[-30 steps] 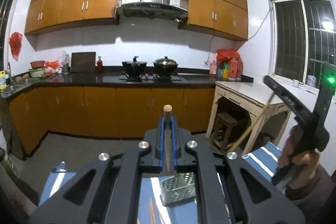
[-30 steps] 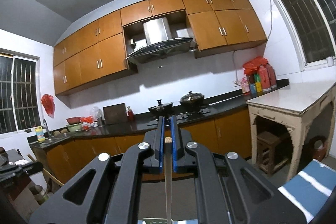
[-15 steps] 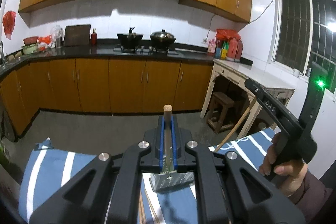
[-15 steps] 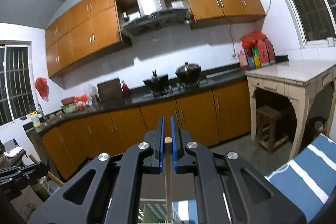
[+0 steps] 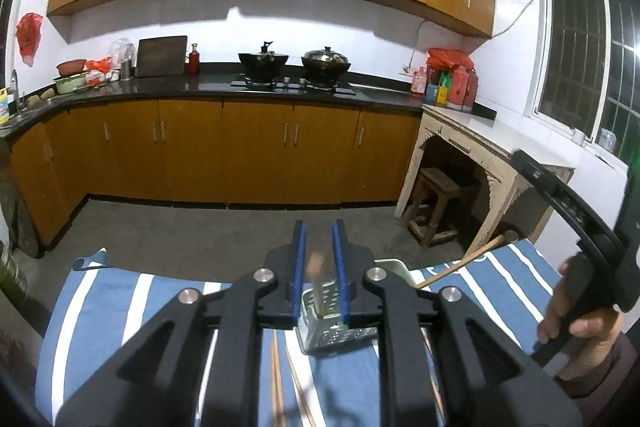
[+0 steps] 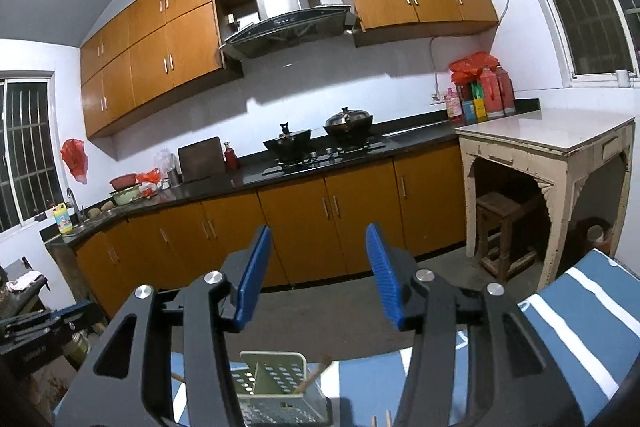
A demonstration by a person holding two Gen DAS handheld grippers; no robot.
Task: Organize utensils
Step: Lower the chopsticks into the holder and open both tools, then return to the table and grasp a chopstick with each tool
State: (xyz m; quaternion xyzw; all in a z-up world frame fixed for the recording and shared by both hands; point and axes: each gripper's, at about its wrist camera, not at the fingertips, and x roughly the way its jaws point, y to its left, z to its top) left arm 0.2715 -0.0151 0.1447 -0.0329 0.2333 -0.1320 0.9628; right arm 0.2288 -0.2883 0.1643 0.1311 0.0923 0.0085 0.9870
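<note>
Wooden chopstick (image 5: 315, 273): we see it blurred between the left gripper (image 5: 319, 267) jaws, which are opening; a second ago they clamped it.
Right gripper (image 6: 316, 277): jaws opening, nothing between them; its chopstick (image 6: 314, 378) now leans in the holder.
Holder (image 5: 334, 323): just below both tools.
Remaining: loose chopsticks (image 5: 276, 379) beneath us.

Blue-and-white striped cloth (image 5: 120, 307), silver perforated holder (image 5: 332, 331), orange-brown cabinets (image 5: 256, 151)

- We see even, cool indoor light from above, casting cabinet shadows on the white wall (image 5: 280, 15).
- Fisheye bends edges; corners vignette black.
</note>
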